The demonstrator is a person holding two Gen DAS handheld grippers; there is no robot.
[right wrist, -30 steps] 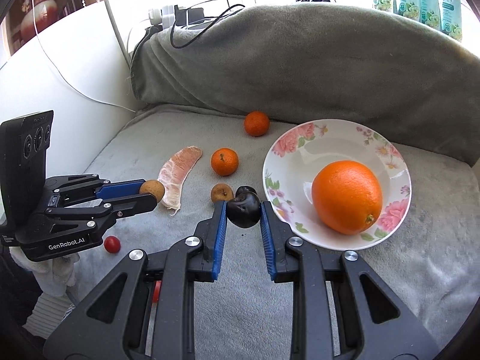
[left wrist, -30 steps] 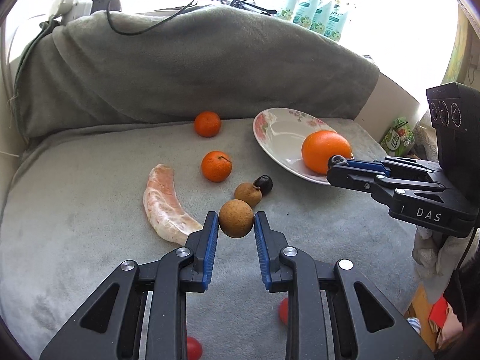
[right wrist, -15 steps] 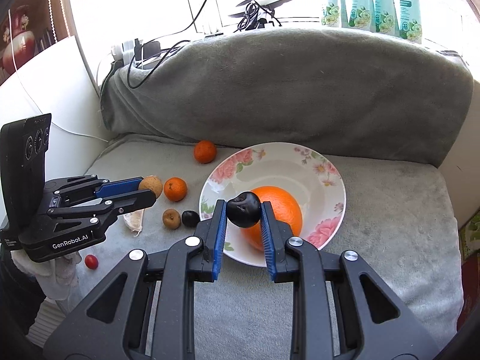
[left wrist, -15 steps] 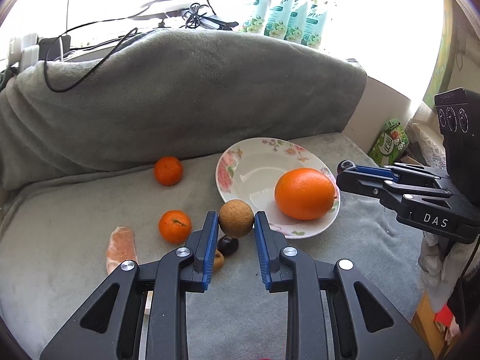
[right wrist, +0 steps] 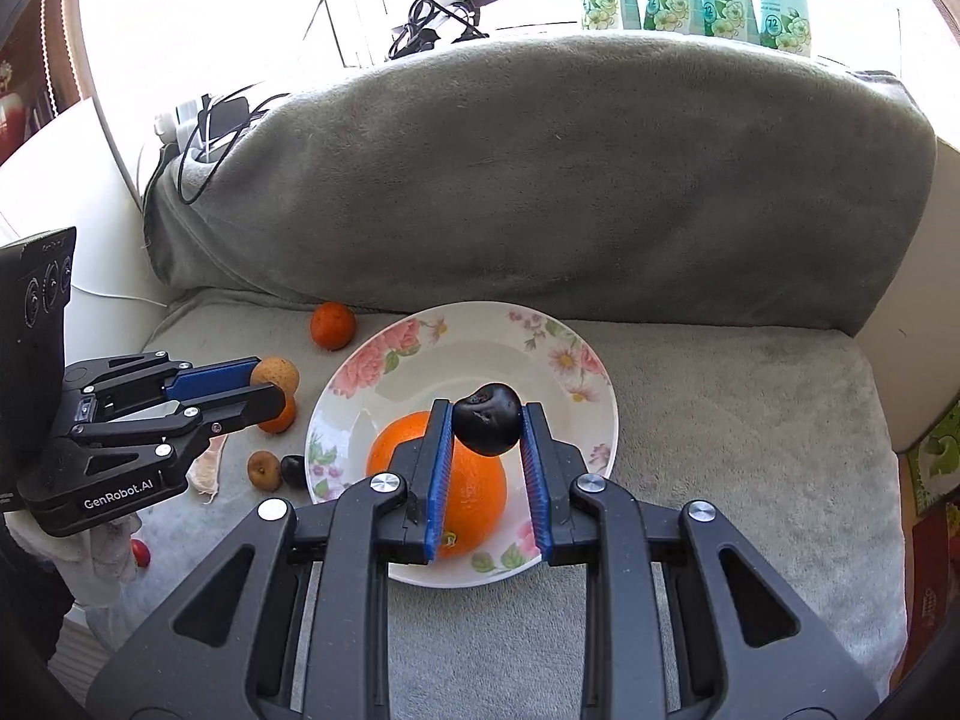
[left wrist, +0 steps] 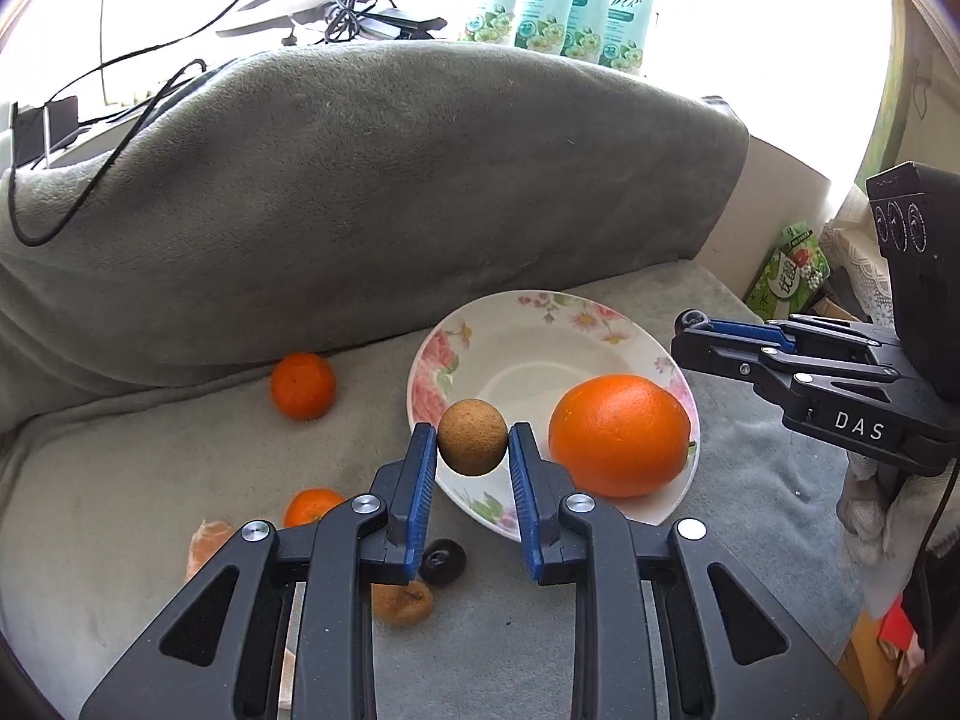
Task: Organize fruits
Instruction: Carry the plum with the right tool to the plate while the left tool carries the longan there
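both loads now over the plate (right wrist: 591, 387): left gripper (left wrist: 473, 445) clamps the brown fruit (left wrist: 471, 437), right gripper (right wrist: 486, 427) the dark plum (right wrist: 487, 419); release comes next, i reckon.

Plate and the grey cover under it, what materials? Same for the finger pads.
Plate: likely glazed ceramic, though melamine is possible; glossy white, printed pink flowers.
Cover: soft fleece-like fabric; matte, fuzzy nap, folds.
Pads: probably rubber or ribbed plastic; blue, fine ridges, on black hard-plastic fingers.
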